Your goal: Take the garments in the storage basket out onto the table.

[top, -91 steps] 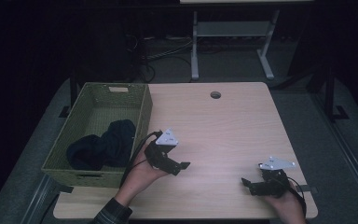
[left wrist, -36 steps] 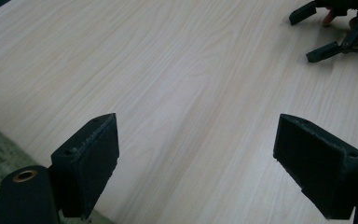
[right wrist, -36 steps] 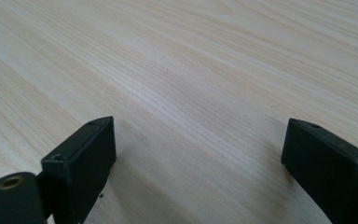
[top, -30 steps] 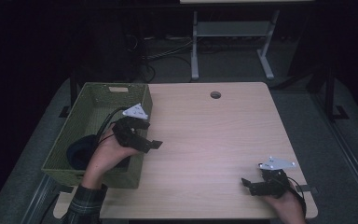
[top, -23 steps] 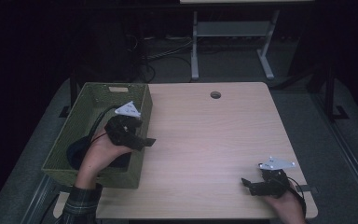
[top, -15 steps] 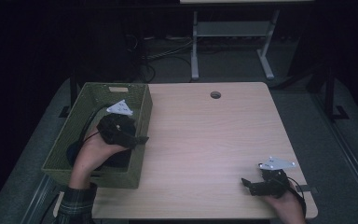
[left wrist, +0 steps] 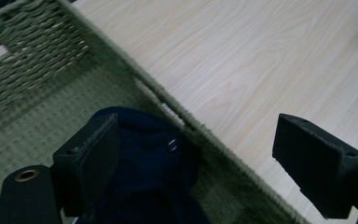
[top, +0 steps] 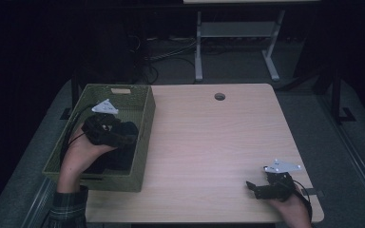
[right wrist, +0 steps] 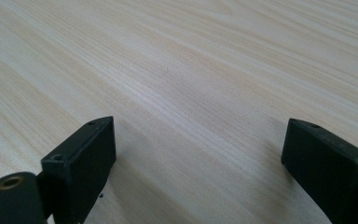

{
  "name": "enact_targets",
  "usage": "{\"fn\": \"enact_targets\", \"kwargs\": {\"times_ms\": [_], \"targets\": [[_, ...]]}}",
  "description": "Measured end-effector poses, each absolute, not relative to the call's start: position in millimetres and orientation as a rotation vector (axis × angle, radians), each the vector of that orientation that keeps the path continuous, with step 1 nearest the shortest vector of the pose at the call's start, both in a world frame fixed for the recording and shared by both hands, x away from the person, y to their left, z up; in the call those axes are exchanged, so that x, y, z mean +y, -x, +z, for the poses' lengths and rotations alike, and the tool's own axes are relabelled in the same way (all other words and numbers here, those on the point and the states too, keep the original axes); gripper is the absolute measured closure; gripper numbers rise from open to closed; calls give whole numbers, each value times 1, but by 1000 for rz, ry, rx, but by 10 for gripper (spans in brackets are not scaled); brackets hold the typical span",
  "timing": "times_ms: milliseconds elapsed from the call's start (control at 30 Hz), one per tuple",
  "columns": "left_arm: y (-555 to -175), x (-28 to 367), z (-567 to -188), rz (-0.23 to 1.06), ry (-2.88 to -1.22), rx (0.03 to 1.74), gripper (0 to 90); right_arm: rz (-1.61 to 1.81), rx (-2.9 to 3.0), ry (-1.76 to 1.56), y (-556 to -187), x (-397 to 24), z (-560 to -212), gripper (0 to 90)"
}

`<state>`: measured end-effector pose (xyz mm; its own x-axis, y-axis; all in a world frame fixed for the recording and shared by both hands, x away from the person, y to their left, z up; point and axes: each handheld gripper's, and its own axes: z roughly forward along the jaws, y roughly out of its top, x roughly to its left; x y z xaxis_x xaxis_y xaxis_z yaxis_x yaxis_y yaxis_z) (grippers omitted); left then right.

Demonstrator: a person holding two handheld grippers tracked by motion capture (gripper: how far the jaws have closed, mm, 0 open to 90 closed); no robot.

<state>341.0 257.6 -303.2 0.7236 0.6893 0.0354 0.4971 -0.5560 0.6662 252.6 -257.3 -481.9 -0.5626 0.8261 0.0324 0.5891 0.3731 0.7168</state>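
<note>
A green woven basket (top: 145, 124) stands at the table's left edge with dark blue cloth (top: 119, 159) inside. My left gripper (top: 129, 139) hovers over the basket, open, its jaws spread wide above the dark blue cloth (left wrist: 154, 177) and the basket's right wall (left wrist: 200, 128). Nothing is between its jaws. My right gripper (top: 252, 187) rests near the table's front right corner, open, with bare wood (right wrist: 191, 116) between its jaws.
The light wooden table (top: 218, 142) has a round cable hole (top: 219, 96) near its far edge. A white desk frame (top: 237, 42) stands on the floor behind the table. Cables lie on the floor at the back.
My left gripper moved from the table's front middle leftward and back, over the basket. The right gripper stayed where it was.
</note>
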Motion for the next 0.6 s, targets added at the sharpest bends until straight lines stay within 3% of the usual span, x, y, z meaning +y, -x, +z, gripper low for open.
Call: {"fn": "enact_targets", "kwargs": {"times_ms": [600], "targets": [[-341, 292, -302, 446, -2280, 1020, 146, 998, 2305, -1239, -253, -257, -482, 96]]}}
